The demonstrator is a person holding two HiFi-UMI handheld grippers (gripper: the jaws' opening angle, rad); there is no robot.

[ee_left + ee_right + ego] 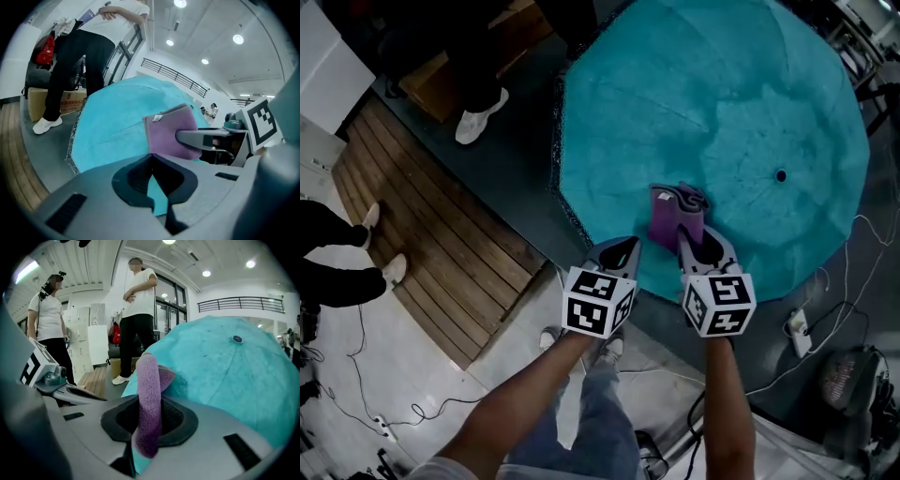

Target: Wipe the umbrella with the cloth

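Umbrella (722, 112): open, teal canopy spread wide on the floor.
Cloth (673, 217): purple, lying on the umbrella, near its front rim.
Right gripper (149, 414): fingers pinching the cloth.
Left gripper (151, 161): fingers pressed together, empty, over the umbrella's rim.

1 umbrella (712, 122), teal, and 1 cloth (667, 217), purple. 2 grippers up front, there's the left gripper (623, 248) and the right gripper (694, 242), with 2 marker cubes, the left cube (598, 302) and the right cube (718, 302). over in the right gripper view, 2 people standing: the nearer bystander (47, 324) and the farther bystander (138, 310). on the floor, 1 cardboard box (441, 80), 1 wooden deck (431, 234), 1 power strip (797, 333).
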